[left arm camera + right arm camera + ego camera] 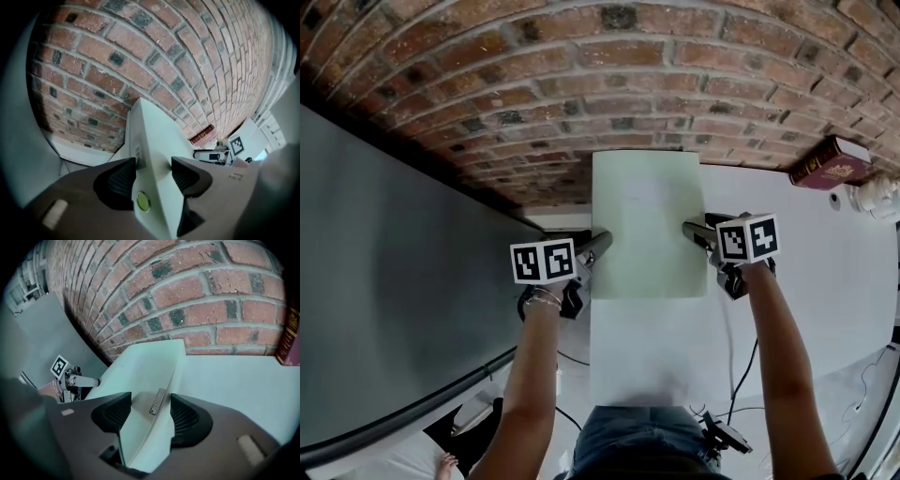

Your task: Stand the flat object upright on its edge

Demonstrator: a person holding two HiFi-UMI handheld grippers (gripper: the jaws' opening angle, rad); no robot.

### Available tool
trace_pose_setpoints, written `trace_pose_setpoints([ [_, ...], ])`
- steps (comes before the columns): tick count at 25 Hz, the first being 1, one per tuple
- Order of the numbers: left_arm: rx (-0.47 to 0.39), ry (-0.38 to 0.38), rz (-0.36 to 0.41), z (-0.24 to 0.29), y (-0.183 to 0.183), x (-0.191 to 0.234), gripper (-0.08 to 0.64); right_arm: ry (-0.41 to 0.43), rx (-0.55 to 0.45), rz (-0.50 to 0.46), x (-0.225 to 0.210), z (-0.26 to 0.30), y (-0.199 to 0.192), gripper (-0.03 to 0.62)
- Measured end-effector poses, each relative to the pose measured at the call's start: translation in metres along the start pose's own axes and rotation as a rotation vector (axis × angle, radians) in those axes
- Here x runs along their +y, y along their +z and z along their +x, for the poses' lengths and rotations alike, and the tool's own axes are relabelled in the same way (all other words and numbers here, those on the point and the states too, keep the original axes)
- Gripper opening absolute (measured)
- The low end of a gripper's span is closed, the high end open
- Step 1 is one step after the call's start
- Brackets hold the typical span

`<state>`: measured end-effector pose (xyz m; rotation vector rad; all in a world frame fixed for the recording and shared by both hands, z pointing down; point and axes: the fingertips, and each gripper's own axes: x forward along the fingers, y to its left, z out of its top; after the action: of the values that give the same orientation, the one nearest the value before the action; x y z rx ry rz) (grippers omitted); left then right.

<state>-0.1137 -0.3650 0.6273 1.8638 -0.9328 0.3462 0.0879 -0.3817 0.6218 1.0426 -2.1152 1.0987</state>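
Straddling the flat object from both sides: the left gripper has its jaws over the left edge and the right gripper has its jaws over the right edge, directly opposite, with the pale green face spanning the whole gap between the two. In the left gripper view the jaws stand wide apart and the flat object's edge runs straight down between them, with a round green button sitting deep in the throat behind the pads. That grip is released, the pads close beside the surface and not biting. It is the same in the right gripper view: the jaws are spread, the edge lies between them, and a narrow label strip sits just beside the right-hand pad, so this one is let go as well. Beyond both pairs of jaws the far end reaches toward the brick wall, and I can't tell whether it touches. I also can't tell whether it stands upright or leans. The broad face is turned up toward the head view. Outside the right jaws the white desk spreads away, and well beyond them a red book lies by the wall. Outside the left jaws sits a grey panel.
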Motion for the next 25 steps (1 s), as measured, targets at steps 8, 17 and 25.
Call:
trace_pose_setpoints([
  [8,0.001,-0.003,0.004,0.001,0.000,-0.001,0.242,-0.024,0.025,0.097,0.000,0.001,-0.004,0.259],
  [17,0.002,0.033,0.035,-0.003,-0.001,-0.009,0.230,-0.078,0.009,0.076,0.004,-0.012,-0.010,0.235],
  [25,-0.038,0.032,0.018,-0.016,-0.006,-0.020,0.224,-0.079,-0.025,0.088,0.014,-0.030,-0.019,0.233],
])
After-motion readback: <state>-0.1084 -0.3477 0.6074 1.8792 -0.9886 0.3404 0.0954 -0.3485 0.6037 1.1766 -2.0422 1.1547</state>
